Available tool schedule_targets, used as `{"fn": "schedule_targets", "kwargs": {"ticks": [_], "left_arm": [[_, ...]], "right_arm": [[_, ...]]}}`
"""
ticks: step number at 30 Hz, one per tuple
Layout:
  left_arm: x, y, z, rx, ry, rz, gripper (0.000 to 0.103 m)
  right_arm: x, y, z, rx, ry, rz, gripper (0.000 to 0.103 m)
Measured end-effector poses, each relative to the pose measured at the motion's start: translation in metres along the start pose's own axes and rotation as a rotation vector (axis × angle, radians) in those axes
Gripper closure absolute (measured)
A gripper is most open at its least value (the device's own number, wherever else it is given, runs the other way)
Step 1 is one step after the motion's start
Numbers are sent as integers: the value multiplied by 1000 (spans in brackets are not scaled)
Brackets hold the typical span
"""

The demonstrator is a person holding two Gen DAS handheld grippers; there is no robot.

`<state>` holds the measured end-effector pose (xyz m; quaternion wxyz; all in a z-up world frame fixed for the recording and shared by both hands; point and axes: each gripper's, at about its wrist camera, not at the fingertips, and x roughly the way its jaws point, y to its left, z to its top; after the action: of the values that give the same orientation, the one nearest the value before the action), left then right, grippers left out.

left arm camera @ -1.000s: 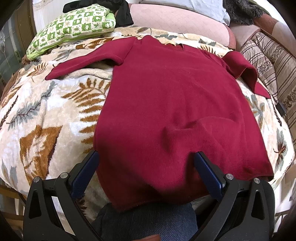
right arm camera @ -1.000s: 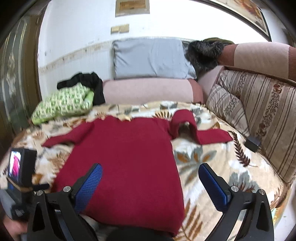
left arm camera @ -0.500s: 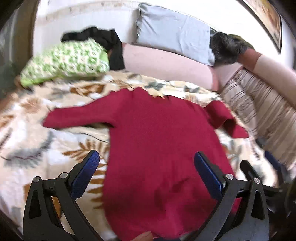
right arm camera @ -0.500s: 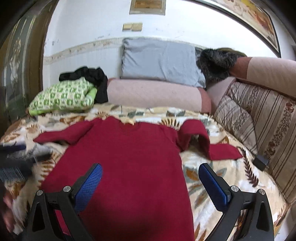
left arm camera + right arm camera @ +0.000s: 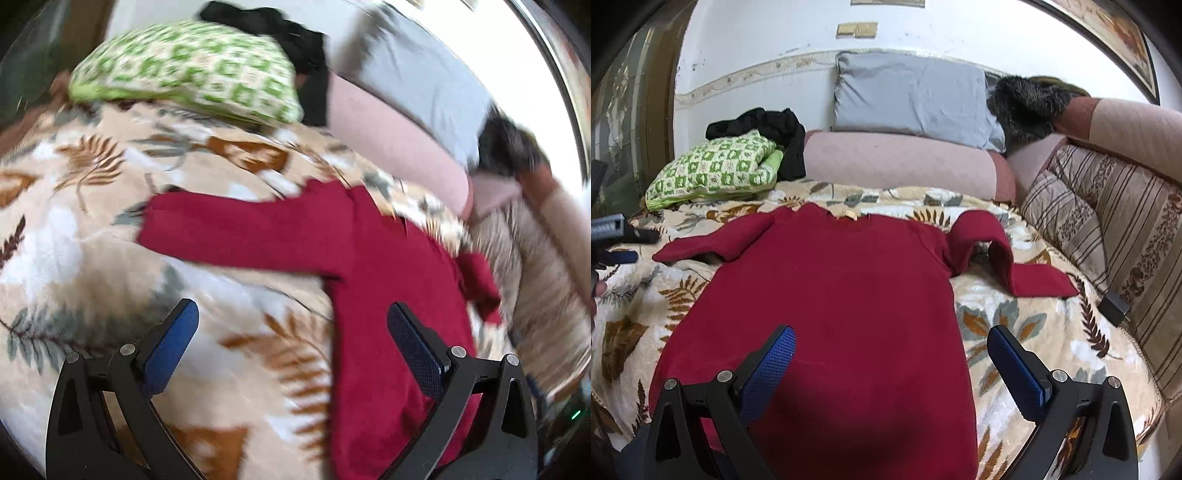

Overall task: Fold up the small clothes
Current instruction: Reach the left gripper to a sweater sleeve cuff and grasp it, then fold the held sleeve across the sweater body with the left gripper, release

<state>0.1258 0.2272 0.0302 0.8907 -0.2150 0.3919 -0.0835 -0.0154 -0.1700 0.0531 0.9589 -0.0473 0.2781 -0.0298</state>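
**Red sweater laid out on the bed**

The red sweater point(image 5: 831, 295) lies flat on the leaf-print blanket point(image 5: 1015, 332), one sleeve bunched. Both the right gripper point(image 5: 891, 363) and left gripper point(image 5: 291, 338) hover above it with fingers spread, gripping nothing. The left view is blurry, so its height is hard to judge.

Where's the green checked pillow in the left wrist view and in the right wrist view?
Left wrist: green checked pillow at upper left, beyond the red sweater.
Right wrist: pillow at mid left, beyond the sweater's sleeve.
Shared landmark: black garment against the pillow.
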Motion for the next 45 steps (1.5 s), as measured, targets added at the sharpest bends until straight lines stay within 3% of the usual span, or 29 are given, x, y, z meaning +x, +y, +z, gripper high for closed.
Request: {"fn": "schedule_targets", "kwargs": {"ticks": [3, 7, 8, 13, 20, 22, 26, 28, 29, 31, 34, 41, 45], "left_arm": [[8, 48, 21, -191, 31, -33, 1], [20, 94, 31, -486, 16, -195, 1], [27, 99, 32, -525, 28, -206, 1], [61, 103, 32, -574, 63, -195, 1], [71, 110, 49, -591, -56, -252, 1], [71, 112, 49, -584, -67, -250, 7], [68, 109, 42, -545, -77, -164, 25], [73, 108, 40, -516, -69, -93, 50], [75, 108, 41, -513, -66, -65, 54], [78, 110, 41, -518, -53, -12, 93], [66, 110, 40, -531, -84, 32, 97], [-31, 96, 82, -385, -380, 251, 97], [-53, 98, 95, -351, -413, 281, 97]], "right_arm": [[4, 4, 0, -12, 6, -4, 0], [7, 14, -1, -60, 6, -14, 0], [8, 16, -1, -68, 7, -17, 0], [13, 17, 0, -81, 18, -20, 0], [19, 17, 0, -82, 36, -13, 0], [20, 18, 0, -86, 37, -14, 0], [21, 18, 0, -81, 42, -13, 0], [22, 19, 0, -83, 46, -11, 0], [22, 19, 0, -85, 46, -11, 0], [23, 20, 0, -90, 48, -10, 0], [24, 19, 0, -85, 57, -8, 0], [26, 12, 0, -48, 74, 0, 0], [25, 13, 0, -42, 69, -5, 0]]}}
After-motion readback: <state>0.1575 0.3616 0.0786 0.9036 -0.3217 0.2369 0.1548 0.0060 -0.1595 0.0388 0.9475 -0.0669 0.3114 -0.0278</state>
